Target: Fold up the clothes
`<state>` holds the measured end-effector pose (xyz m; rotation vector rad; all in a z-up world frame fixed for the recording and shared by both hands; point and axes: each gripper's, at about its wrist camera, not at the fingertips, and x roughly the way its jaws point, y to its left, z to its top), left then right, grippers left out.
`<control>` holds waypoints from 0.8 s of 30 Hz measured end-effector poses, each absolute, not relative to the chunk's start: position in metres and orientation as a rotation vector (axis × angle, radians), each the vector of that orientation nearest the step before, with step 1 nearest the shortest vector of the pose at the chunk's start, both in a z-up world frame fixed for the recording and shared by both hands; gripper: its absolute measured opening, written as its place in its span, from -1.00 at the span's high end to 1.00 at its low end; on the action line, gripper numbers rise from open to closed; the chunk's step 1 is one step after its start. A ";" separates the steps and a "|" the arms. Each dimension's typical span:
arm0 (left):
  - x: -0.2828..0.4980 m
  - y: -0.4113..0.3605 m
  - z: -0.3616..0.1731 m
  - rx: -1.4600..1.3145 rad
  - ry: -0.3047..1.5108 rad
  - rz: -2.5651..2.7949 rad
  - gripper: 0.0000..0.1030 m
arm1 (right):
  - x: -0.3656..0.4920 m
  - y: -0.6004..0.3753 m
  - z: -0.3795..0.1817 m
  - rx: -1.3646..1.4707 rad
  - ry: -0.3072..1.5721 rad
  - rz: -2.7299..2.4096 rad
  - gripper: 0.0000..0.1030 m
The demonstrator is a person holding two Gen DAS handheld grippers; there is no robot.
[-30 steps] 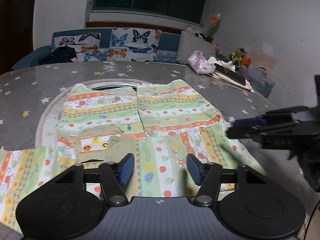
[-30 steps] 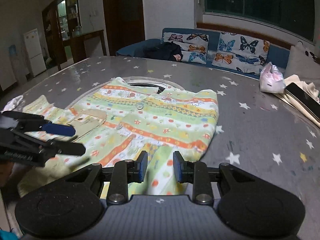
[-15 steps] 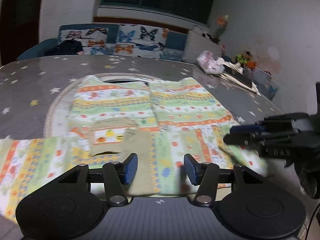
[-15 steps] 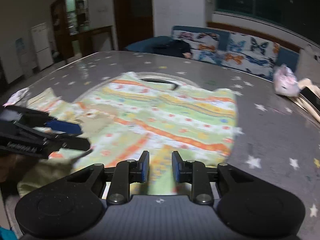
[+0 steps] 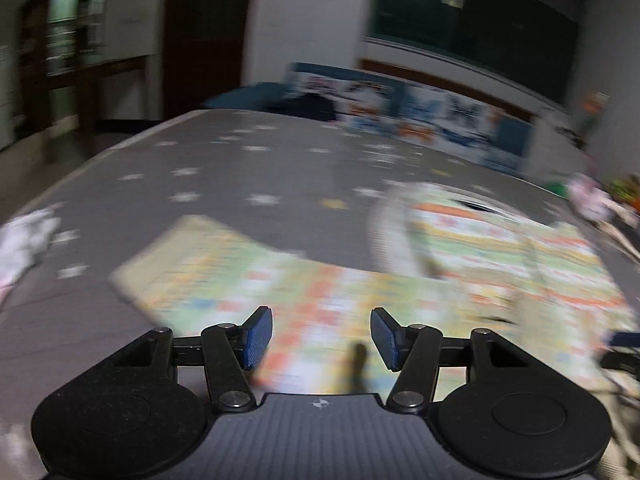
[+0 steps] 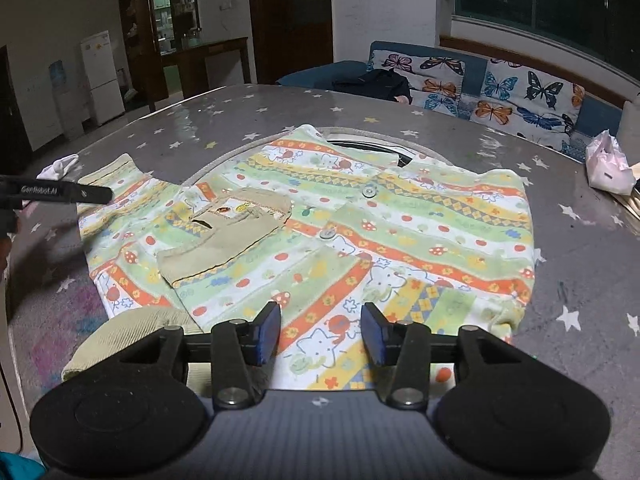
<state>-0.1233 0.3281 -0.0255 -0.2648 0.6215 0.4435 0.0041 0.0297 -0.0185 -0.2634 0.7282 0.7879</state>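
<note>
Right wrist view shows the shirt (image 6: pixel 360 232), a striped children's top with buttons, spread flat on the grey starred table (image 6: pixel 580 272). Its beige pocket (image 6: pixel 228 236) sits on the shirt's left half, and one sleeve (image 6: pixel 120 184) stretches out from the shirt toward the left. The right gripper (image 6: pixel 320 334) hovers just over the shirt's near hem; its jaws are opening, and the blue pads are apart with no cloth pinched between them. The left gripper (image 6: pixel 56 194) reaches in beside the sleeve end, above the table. A white cloth (image 6: pixel 60 166) lies just beyond that sleeve. A pink bag (image 6: pixel 608 168) sits well to the right of the shirt, and a butterfly-print sofa (image 6: pixel 500 88) stands behind the shirt, past the table's far edge.

Left wrist view is heavily blurred. The left gripper (image 5: pixel 320 338) stands released, pads apart over the sleeve (image 5: pixel 240 272), nothing gripped between them. The shirt's body (image 5: pixel 500 248) lies to the right of the sleeve, and the white cloth (image 5: pixel 24 240) lies left of it.
</note>
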 end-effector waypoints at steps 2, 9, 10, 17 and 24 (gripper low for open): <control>-0.128 0.349 -0.028 -0.276 0.613 0.539 -0.13 | 0.003 0.030 -0.018 -0.266 0.727 0.786 0.05; -0.128 0.399 -0.035 -0.322 0.615 0.703 -0.13 | -0.001 0.032 -0.016 -0.270 0.724 0.788 -0.04; -0.126 0.402 -0.036 -0.324 0.617 0.700 -0.13 | -0.002 0.032 -0.016 -0.269 0.723 0.788 -0.04; -0.116 0.408 -0.042 -0.340 0.603 0.685 0.17 | -0.006 0.028 -0.015 -0.267 0.722 0.781 -0.06; -0.130 0.402 -0.031 -0.488 0.533 0.570 0.79 | -0.006 0.021 -0.014 -0.251 0.717 0.768 -0.07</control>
